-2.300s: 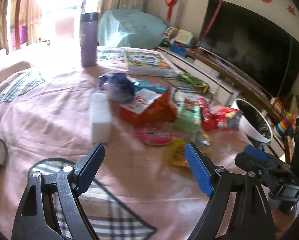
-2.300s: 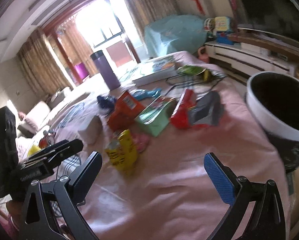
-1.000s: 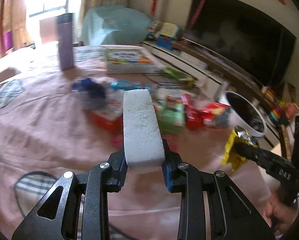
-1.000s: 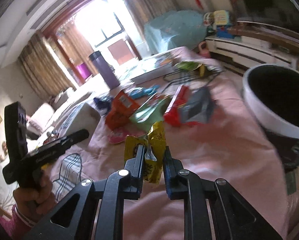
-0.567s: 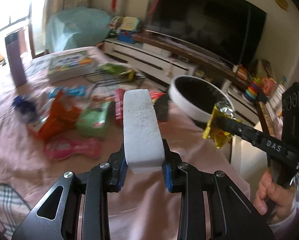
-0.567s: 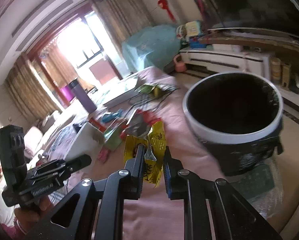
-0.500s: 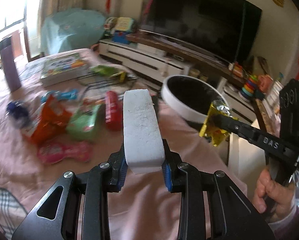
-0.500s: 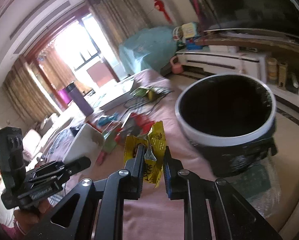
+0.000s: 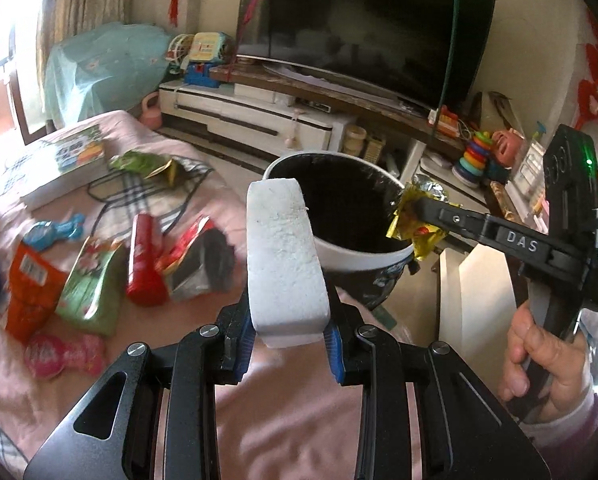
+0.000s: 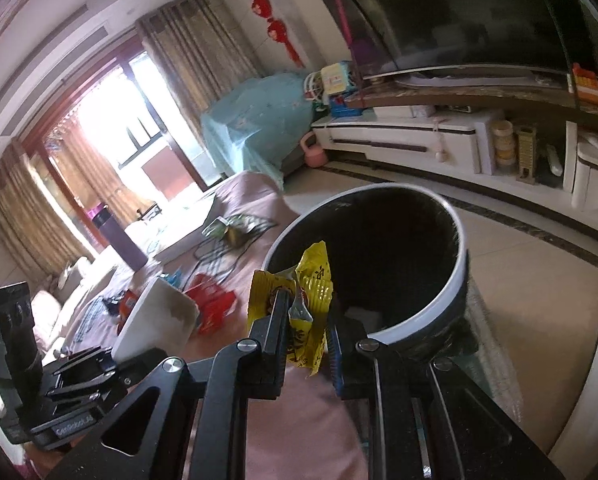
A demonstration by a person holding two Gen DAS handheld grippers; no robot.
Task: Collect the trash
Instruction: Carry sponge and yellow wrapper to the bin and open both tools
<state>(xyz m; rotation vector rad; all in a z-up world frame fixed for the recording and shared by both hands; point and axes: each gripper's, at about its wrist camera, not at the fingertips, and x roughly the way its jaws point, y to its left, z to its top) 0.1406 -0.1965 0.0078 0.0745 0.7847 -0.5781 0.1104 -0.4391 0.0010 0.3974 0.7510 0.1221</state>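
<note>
My left gripper (image 9: 289, 344) is shut on a white foam block (image 9: 283, 256), which sticks up and forward toward the bin. A yellow snack wrapper (image 10: 305, 312) is pinched in my right gripper (image 10: 305, 344), just short of the bin's near rim. The round bin (image 10: 455, 288) has a white rim and a dark inside and stands off the table's edge. In the left wrist view the right gripper (image 9: 409, 208) holds the yellow wrapper (image 9: 415, 224) over the rim of the bin (image 9: 363, 258). In the right wrist view the foam block (image 10: 159, 320) shows at the lower left.
Several wrappers lie on the pink tablecloth (image 9: 291, 420): an orange pack (image 9: 31, 280), a green pack (image 9: 93, 280), a red tube (image 9: 145, 260), a pink one (image 9: 59, 354). A book (image 9: 65, 164) and a purple flask (image 10: 121, 240) stand farther back. A TV (image 9: 363, 28) on a low cabinet lies beyond.
Both grippers have swung right from the pile of wrappers toward the bin, each keeping its load. The bin now looms close, and the yellow wrapper has reached its rim.
</note>
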